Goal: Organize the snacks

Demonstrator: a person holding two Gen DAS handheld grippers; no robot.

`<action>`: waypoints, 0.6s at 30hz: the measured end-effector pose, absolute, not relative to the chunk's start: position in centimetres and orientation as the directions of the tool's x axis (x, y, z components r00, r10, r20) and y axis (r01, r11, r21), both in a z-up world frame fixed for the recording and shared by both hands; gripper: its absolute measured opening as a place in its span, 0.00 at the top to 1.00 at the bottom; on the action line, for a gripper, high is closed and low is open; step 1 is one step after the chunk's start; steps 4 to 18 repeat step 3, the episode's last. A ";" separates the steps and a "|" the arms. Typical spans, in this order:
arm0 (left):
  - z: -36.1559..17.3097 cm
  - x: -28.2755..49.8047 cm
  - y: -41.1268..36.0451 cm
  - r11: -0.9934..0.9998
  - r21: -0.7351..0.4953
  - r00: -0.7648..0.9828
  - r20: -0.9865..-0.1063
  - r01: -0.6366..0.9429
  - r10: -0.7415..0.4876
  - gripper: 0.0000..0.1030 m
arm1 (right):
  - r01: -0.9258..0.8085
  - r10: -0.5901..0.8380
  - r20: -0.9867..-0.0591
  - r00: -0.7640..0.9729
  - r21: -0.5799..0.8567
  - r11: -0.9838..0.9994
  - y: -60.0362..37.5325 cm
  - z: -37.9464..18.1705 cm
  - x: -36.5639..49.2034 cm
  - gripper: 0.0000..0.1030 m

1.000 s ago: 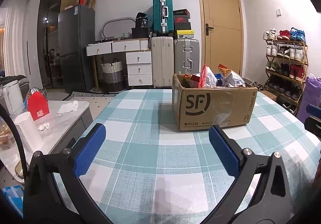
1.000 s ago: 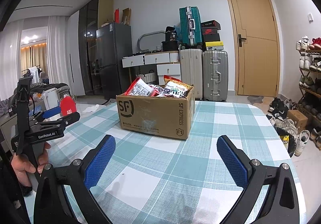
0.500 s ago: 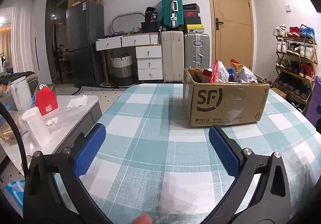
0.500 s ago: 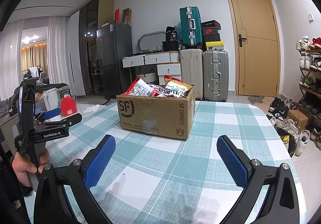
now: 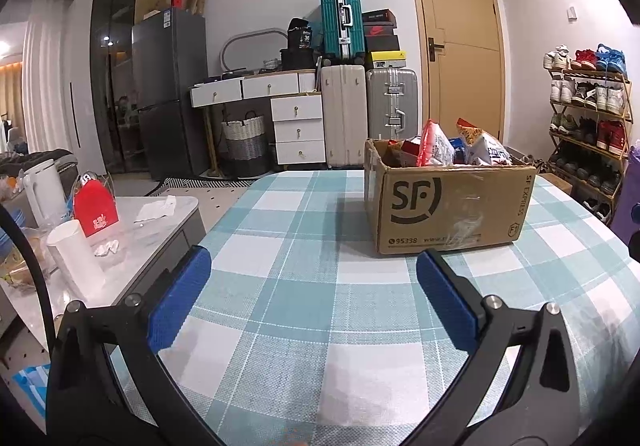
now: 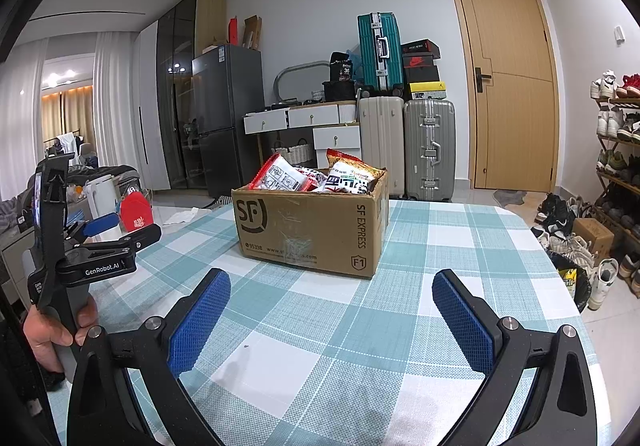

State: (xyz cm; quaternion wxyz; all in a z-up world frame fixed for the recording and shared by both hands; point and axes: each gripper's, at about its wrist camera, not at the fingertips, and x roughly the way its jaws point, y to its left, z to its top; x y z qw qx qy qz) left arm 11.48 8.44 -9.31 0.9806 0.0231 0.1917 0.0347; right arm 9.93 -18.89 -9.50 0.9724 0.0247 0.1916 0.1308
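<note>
both blue-padded black grippers, left (image 5: 312,290) and right (image 6: 332,310), spread wide and empty above the teal-and-white checked tablecloth (image 6: 320,366), short of the brown cardboard box (image 6: 310,224) of snack bags (image 6: 280,178).

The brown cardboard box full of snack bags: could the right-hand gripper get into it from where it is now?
Probably yes. The right gripper is open and empty, the checked tablecloth between it and the brown cardboard box is bare, and the box's top is open with snack bags sticking up.
</note>
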 end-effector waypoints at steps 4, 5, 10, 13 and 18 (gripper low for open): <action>-9.3 11.5 8.6 0.997 0.053 0.924 -0.375 -0.058 0.073 0.00 | -0.245 0.263 -0.367 0.892 0.097 0.965 -18.9 -9.5 10.0 0.00; -9.3 11.5 8.6 0.997 0.053 0.924 -0.375 -0.058 0.073 0.00 | -0.245 0.263 -0.367 0.892 0.097 0.965 -18.9 -9.5 10.0 0.00; -9.3 11.5 8.6 0.997 0.053 0.924 -0.375 -0.058 0.073 0.00 | -0.245 0.263 -0.367 0.892 0.097 0.965 -18.9 -9.5 10.0 0.00; -9.3 11.5 8.6 0.997 0.053 0.924 -0.375 -0.058 0.073 0.00 | -0.245 0.263 -0.367 0.892 0.097 0.965 -18.9 -9.5 10.0 0.00; -9.3 11.5 8.6 0.997 0.053 0.924 -0.375 -0.058 0.073 0.00 | -0.245 0.263 -0.367 0.892 0.097 0.965 -18.9 -9.5 10.0 0.00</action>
